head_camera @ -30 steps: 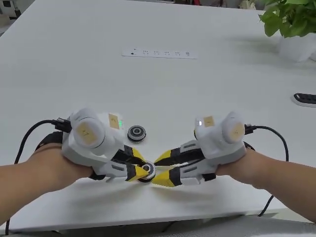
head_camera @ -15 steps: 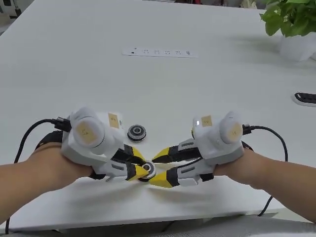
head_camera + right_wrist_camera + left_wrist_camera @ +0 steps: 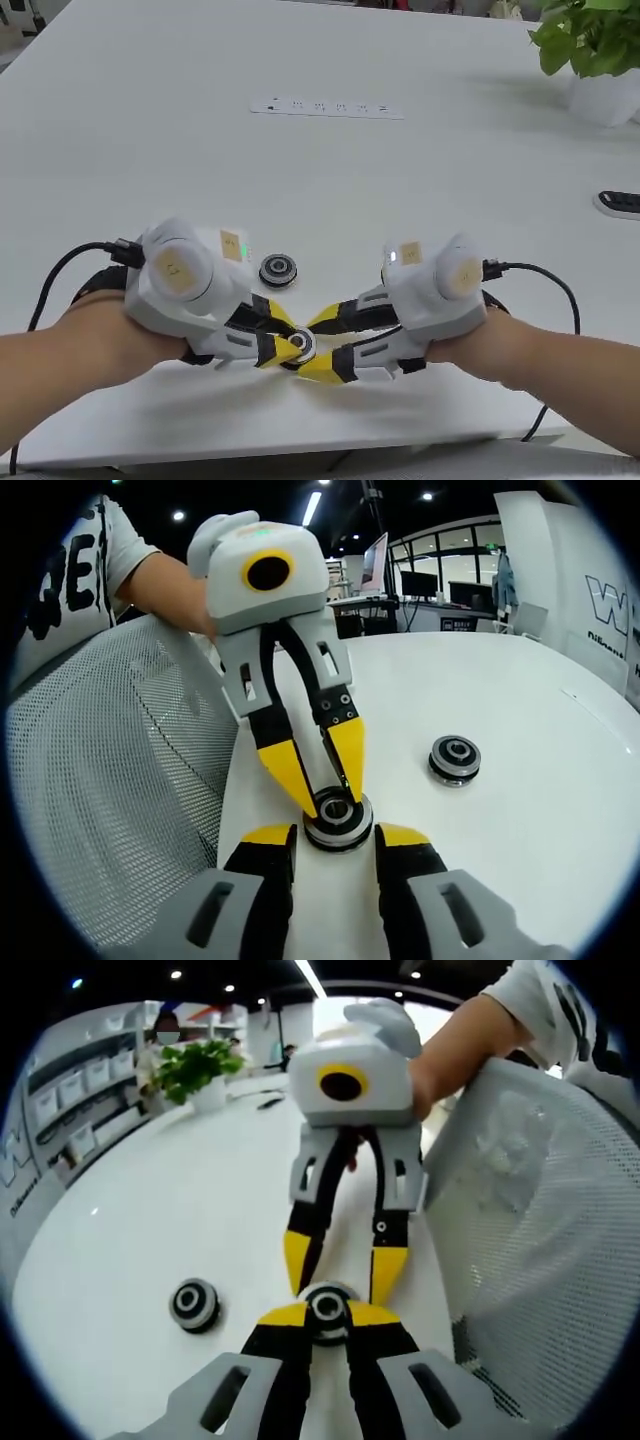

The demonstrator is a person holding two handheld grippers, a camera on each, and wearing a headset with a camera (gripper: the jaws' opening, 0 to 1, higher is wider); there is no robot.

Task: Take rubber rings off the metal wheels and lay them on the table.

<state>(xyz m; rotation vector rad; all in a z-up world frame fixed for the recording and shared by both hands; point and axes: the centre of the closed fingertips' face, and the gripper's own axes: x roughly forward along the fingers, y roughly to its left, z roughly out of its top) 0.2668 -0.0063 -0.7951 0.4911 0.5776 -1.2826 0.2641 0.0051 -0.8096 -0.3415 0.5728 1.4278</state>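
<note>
Meeting tip to tip at the desk's (image 3: 400, 180) near edge, left gripper (image 3: 327, 1317) clamped a wheel (image 3: 338, 818); right gripper (image 3: 314, 345) gaped around it.

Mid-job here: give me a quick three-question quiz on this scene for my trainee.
1. True or false: the loose wheel rests on the table, apart from both tongs.
2. The held wheel is clamped by: A the left tongs; B a bare hand; C nothing.
3. Fill in: the right tongs stand ____ astride that wheel.
Key: 1 true; 2 A; 3 open.
</note>
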